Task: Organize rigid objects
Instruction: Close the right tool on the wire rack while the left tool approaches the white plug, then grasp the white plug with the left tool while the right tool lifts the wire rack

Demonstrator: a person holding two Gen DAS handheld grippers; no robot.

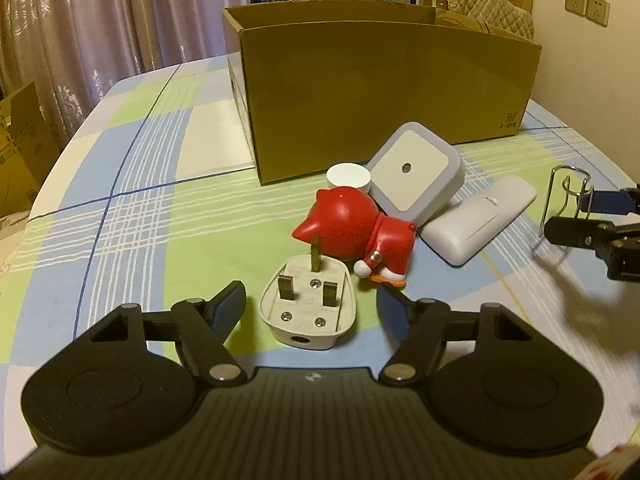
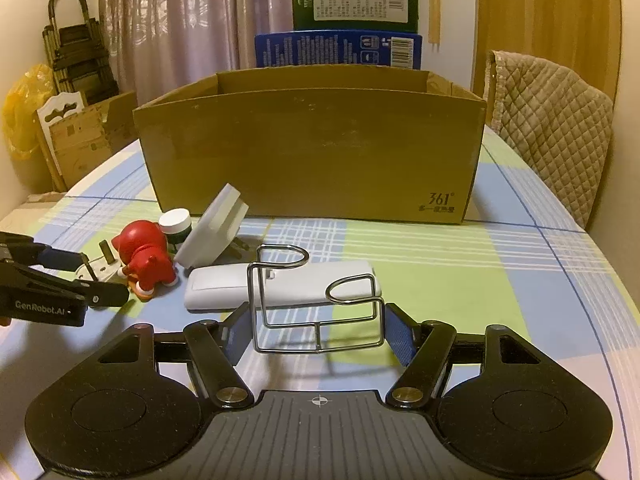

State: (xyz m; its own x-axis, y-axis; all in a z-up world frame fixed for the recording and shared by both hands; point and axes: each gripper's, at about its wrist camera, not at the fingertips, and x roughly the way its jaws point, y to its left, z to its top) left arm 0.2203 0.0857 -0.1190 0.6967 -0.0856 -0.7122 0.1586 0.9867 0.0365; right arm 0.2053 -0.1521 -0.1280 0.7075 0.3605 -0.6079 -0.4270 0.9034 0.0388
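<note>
A white three-pin plug (image 1: 310,308) lies pins up between the fingers of my open left gripper (image 1: 312,304); the pads stand apart from its sides. Behind it lie a red toy figure (image 1: 354,232), a small white-lidded jar (image 1: 348,176), a square white night light (image 1: 416,170) and a white remote-like bar (image 1: 480,218). My right gripper (image 2: 318,330) is shut on a bent wire holder (image 2: 316,304), held at both sides. An open cardboard box (image 2: 312,152) stands behind everything. The left gripper also shows in the right wrist view (image 2: 86,278).
The table has a checked blue, green and white cloth (image 1: 140,208). Blue and green boxes (image 2: 340,48) are stacked behind the cardboard box. A quilted chair back (image 2: 548,128) is at the right. Cardboard and a trolley (image 2: 76,64) stand at the far left.
</note>
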